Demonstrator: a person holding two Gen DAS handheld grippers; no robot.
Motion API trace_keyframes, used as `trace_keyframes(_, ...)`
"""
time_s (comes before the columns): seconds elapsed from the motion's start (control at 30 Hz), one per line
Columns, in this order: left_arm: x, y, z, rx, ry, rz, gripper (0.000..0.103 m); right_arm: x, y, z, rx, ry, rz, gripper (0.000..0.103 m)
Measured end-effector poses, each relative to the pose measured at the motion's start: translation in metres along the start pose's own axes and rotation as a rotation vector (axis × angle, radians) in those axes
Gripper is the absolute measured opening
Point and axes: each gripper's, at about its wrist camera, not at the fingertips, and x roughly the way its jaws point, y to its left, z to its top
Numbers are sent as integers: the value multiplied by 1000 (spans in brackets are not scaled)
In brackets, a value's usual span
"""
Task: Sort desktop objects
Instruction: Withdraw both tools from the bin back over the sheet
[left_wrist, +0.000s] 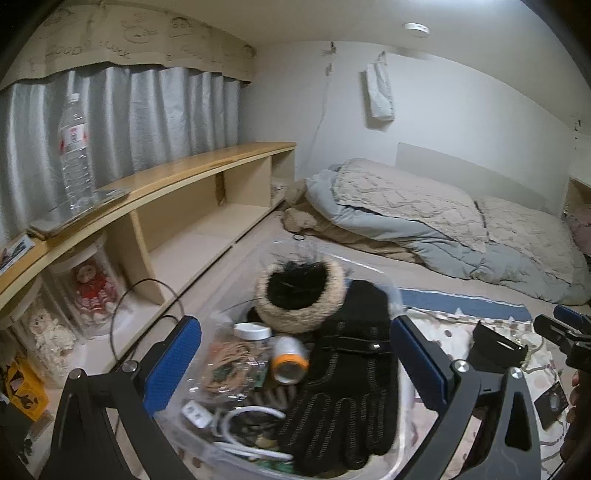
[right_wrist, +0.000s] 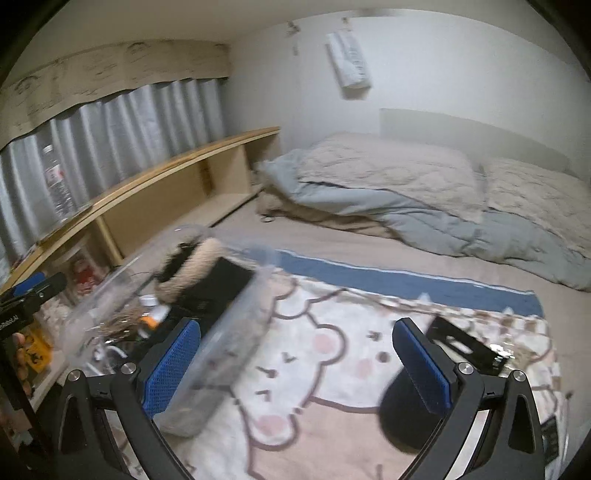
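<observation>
On the bear blanket (right_wrist: 332, 354), the clear bin (left_wrist: 391, 439) is already well loaded: black glove (left_wrist: 347, 387), fur-trimmed hat (left_wrist: 299, 295), a jar, cables. Left gripper (left_wrist: 295, 373) hangs over it, jaws wide apart, nothing pinched. Right gripper (right_wrist: 295, 365) gapes empty above the blanket. Left to sort, I'd say: the black strap (left_wrist: 495, 350) and a small dark box (left_wrist: 552, 404) beside the bin.

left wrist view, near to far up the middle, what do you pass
black glove → fur-trimmed hat → hair tie on the mattress → folded duvet → headboard
</observation>
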Motion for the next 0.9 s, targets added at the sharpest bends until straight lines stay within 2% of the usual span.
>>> trace_keyframes(0.43, 1, -73, -1, 75, -22, -89, 103, -42, -95, -7, 113, -19, -131, 103)
trace_keyframes(0.67, 5, -100, -2, 75, -18, -145, 103, -63, -137, -15, 159, -46, -200, 103)
trace_keyframes(0.9, 11, -131, -1, 86, -40, -170, 103, -72, -180, -28, 215, -28, -273, 103)
